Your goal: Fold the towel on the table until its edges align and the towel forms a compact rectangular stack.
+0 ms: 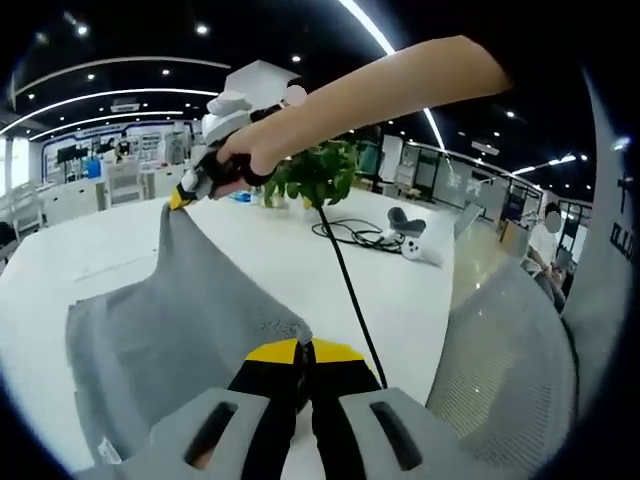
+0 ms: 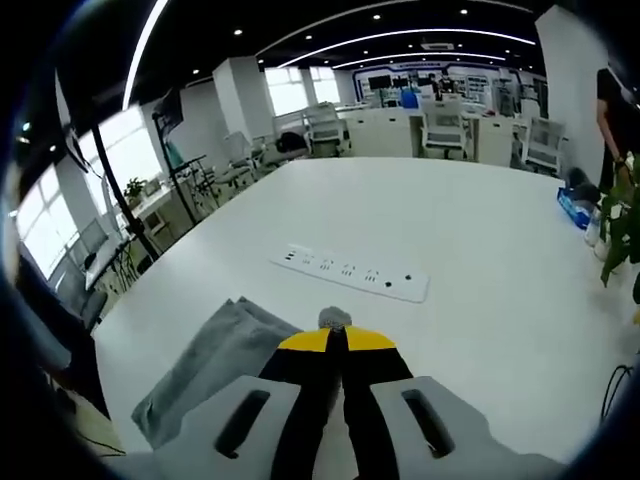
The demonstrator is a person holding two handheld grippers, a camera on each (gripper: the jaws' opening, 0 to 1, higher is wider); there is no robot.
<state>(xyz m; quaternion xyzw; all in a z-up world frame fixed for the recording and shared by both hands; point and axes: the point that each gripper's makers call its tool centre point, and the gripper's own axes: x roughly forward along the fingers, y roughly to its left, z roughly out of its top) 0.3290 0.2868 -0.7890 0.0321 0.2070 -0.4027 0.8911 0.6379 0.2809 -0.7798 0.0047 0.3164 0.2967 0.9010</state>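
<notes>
The table [image 2: 470, 230] is a large, smooth white surface in an open-plan office with recessed ceiling lights and long strip lighting overhead. Rows of desks and chairs stand beyond its far edge.

The grey towel [image 1: 180, 320] lies partly on the table and is lifted at two points. In the left gripper view, the left gripper [image 1: 300, 352] has its fingers pressed together on a raised fold of the towel. In the same view the right gripper [image 1: 183, 197], held in a person's hand [image 1: 245, 160], pinches a far corner of the towel and draws it upward into a peak.

A white power strip [image 2: 350, 272] lies flat on the table, well apart from the towel. A potted plant [image 1: 318, 172], a black cable [image 1: 350, 290] and a white controller [image 1: 412, 245] occupy the far side of the table. A mesh chair [image 1: 510, 370] stands at the near edge.
</notes>
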